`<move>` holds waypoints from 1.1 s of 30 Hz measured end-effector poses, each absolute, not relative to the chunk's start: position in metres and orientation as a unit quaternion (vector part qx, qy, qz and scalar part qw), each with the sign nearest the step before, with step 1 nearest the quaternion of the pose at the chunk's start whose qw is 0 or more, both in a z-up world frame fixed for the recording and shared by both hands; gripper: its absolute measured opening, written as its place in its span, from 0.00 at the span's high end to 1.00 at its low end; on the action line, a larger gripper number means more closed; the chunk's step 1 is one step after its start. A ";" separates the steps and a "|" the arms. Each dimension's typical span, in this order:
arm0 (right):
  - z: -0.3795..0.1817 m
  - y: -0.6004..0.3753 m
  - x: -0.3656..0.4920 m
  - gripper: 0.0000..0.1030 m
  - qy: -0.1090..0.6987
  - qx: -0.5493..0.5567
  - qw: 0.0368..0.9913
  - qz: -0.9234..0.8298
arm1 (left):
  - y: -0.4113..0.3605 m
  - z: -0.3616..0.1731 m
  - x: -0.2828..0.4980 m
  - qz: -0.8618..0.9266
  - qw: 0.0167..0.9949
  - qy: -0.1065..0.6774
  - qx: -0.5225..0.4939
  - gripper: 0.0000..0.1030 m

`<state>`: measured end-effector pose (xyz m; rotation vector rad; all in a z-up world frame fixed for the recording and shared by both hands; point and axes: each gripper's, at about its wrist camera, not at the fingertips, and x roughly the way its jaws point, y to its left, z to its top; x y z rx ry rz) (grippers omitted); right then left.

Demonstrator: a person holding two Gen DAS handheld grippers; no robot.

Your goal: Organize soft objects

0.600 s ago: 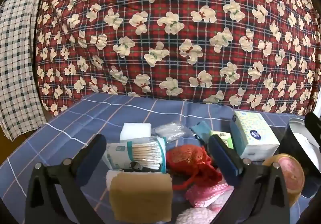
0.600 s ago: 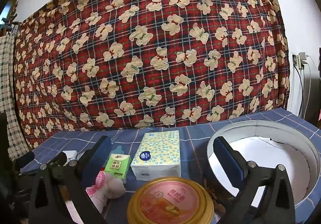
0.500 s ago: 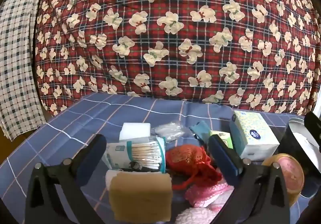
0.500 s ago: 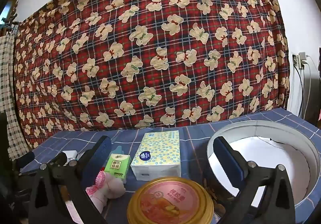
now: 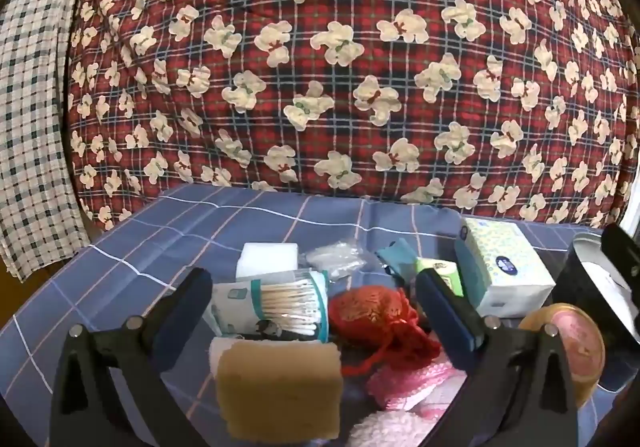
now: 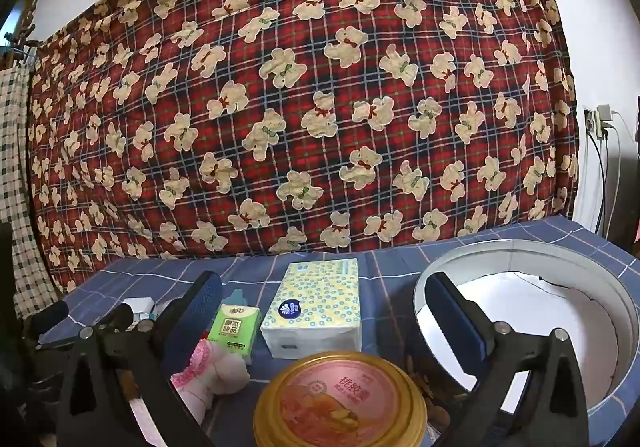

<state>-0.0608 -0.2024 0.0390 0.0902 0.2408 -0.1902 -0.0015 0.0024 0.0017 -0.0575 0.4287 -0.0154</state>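
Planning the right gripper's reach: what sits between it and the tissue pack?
In the right wrist view, only the gold-rimmed tin lies between the right gripper and the tissue pack.

Left gripper (image 5: 316,301) tilts somewhat downward, jaws spread wide — nothing pressed between the pads; right gripper (image 6: 322,303) points closer to level, jaws equally wide, gripping nothing.

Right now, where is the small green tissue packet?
In the right wrist view the green tissue packet lies on the blue checked cloth, left of centre, just left of the big yellow-dotted tissue pack and behind the pink plush toy.
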 end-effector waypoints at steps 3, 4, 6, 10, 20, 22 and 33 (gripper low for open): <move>0.039 -0.203 -0.062 0.00 0.124 0.043 0.987 -0.097 | -0.003 0.001 -0.003 -0.016 0.978 0.207 -0.020 0.00; 0.040 -0.203 -0.063 0.00 0.125 0.043 0.986 -0.098 | -0.004 0.001 -0.005 -0.018 0.979 0.205 -0.017 0.00; 0.038 -0.202 -0.062 0.00 0.125 0.043 0.986 -0.098 | -0.008 0.001 -0.007 -0.022 0.980 0.198 -0.006 0.00; 0.039 -0.202 -0.060 0.00 0.124 0.043 0.987 -0.097 | -0.013 0.002 -0.011 -0.025 0.981 0.190 0.009 0.00; 0.038 -0.203 -0.059 0.00 0.128 0.043 0.986 -0.097 | -0.012 0.002 -0.011 -0.021 0.980 0.196 0.009 0.00; 0.039 -0.203 -0.059 0.00 0.129 0.043 0.986 -0.096 | -0.010 0.002 -0.010 -0.022 0.980 0.200 0.002 0.00; 0.035 -0.200 -0.057 0.00 0.135 0.038 0.986 -0.092 | -0.009 0.001 -0.009 -0.021 0.979 0.202 0.000 0.00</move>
